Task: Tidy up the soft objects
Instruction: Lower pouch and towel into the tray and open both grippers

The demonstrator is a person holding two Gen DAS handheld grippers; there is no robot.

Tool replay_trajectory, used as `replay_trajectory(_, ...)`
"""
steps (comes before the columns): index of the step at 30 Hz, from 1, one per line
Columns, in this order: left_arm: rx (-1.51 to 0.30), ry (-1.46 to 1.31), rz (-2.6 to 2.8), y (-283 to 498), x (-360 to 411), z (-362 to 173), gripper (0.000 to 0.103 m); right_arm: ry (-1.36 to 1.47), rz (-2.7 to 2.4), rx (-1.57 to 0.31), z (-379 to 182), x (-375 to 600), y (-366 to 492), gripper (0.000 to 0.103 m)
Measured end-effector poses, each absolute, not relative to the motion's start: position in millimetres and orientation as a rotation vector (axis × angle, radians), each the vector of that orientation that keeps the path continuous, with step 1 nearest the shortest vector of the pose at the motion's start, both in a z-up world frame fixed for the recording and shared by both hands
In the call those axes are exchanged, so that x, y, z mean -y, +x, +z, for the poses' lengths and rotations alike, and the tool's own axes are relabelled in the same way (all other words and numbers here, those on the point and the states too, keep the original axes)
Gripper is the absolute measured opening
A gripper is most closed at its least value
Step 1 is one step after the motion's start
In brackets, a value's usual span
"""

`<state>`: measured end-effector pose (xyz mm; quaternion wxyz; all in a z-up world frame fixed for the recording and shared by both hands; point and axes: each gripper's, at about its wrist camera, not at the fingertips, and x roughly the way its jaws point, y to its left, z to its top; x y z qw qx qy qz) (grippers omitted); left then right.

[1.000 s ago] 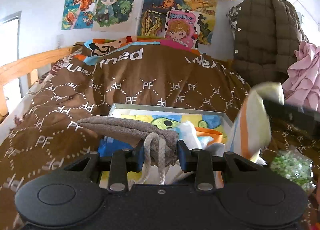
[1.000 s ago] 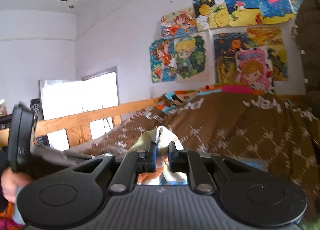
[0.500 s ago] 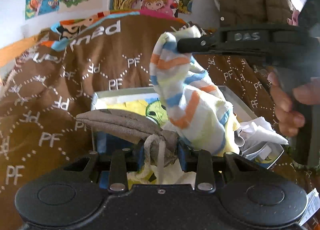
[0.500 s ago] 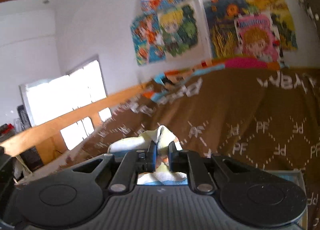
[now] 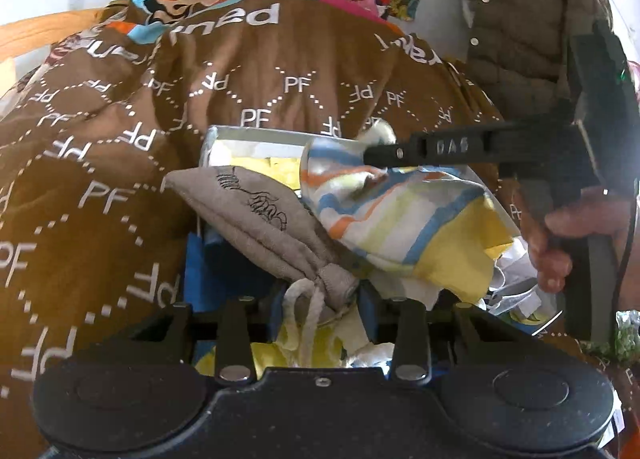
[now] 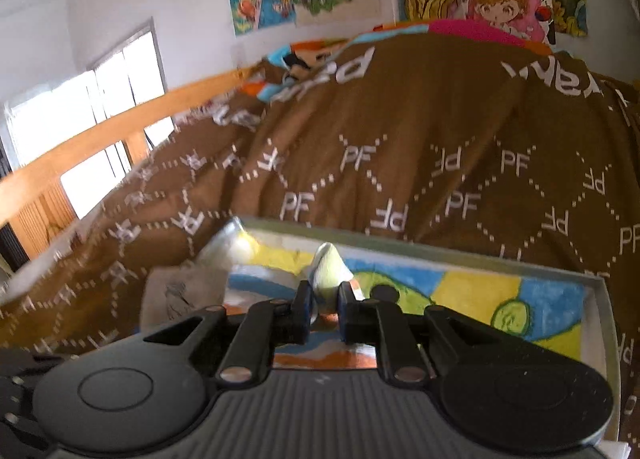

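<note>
Both cloths have come down over the shallow grey box: the left gripper, loosening, pinches the grey drawstring pouch, while the right gripper clamps the striped sock, so release seems near.

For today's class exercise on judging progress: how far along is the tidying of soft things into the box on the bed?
Done: yellow cloth already lies in the box. In hand: the left gripper grips a grey drawstring pouch and the right gripper a striped cloth, both over the box. Left: releasing them inside.
</note>
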<state>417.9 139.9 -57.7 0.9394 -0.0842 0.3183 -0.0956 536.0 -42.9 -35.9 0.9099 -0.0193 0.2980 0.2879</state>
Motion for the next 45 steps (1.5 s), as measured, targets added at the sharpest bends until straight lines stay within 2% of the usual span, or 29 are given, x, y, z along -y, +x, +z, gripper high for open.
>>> replay_trajectory(2, -0.654, -0.183, -0.179, 413, -140, -60, 0.041, -0.051, 0.587, -0.618, -38, 42, 535, 0.017)
replay_trajectory(7, -0.64, -0.204, -0.141, 401, -137, -59, 0.056, -0.099, 0.57, -0.614, -41, 44, 525, 0.022)
replay_trajectory(10, -0.636, -0.219, -0.123, 395, -135, -58, 0.061, -0.111, 0.569, -0.606, -40, 46, 521, 0.03)
replay_trajectory(17, -0.569, -0.246, -0.091, 371, -132, -48, 0.075, -0.091, 0.58, -0.523, -19, 68, 498, 0.057)
replay_trajectory(23, -0.478, -0.268, -0.064, 348, -128, -28, 0.083, -0.065, 0.58, -0.447, 5, 84, 473, 0.071)
replay_trajectory(34, -0.319, -0.281, 0.014, 309, -111, 31, 0.091, 0.004, 0.565, -0.317, 67, 133, 405, 0.085)
replay_trajectory(39, -0.254, -0.274, 0.036, 282, -98, 57, 0.098, 0.026, 0.553, -0.259, 89, 157, 368, 0.093)
replay_trajectory(45, -0.195, -0.274, 0.037, 244, -79, 84, 0.102, 0.066, 0.528, -0.202, 113, 185, 325, 0.097)
